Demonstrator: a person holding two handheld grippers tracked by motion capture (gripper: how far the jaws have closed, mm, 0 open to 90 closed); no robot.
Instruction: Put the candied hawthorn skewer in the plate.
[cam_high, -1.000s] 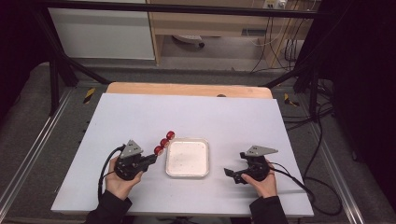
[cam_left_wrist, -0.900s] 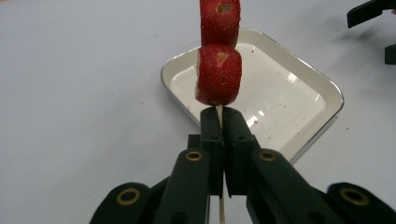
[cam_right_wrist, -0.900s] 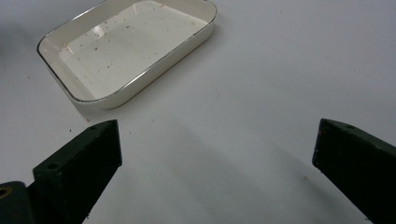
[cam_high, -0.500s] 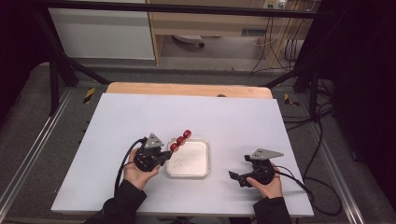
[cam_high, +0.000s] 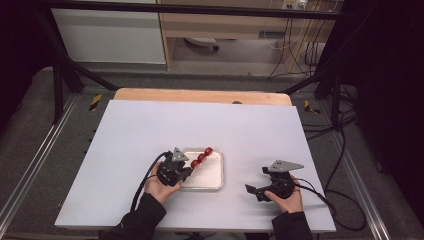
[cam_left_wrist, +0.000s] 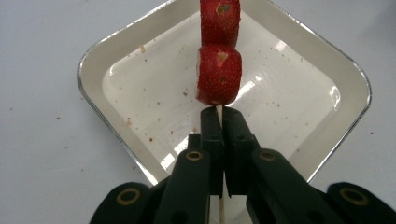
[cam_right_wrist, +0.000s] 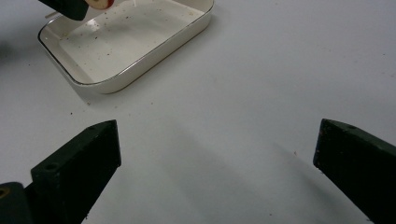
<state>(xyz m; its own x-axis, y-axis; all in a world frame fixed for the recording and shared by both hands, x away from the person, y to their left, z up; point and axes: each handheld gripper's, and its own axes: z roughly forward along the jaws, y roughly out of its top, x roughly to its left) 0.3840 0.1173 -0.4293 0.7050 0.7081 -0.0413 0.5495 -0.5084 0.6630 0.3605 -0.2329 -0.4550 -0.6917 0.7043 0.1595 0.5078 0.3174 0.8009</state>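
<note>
Currently, a wooden skewer (cam_left_wrist: 218, 110) threaded with strawberry pieces (cam_left_wrist: 219, 74) is clamped between the closed jaws of the left gripper (cam_left_wrist: 219, 122). In the left gripper view, the thin stick is seen pinched just below the lowest piece, and the fruit is held above the white tray (cam_left_wrist: 322, 65). In the high view, the left gripper (cam_high: 188, 172) is positioned at the tray's (cam_high: 212, 181) left edge, with the strawberry pieces (cam_high: 202, 157) angled over the tray's far left corner. The right gripper (cam_high: 253, 191) is held well apart from the tray, to its right on the white table (cam_high: 200, 120). Its jaws are spread wide in the right gripper view, with nothing between them, and the tray (cam_right_wrist: 154, 44) is seen beyond them.
</note>
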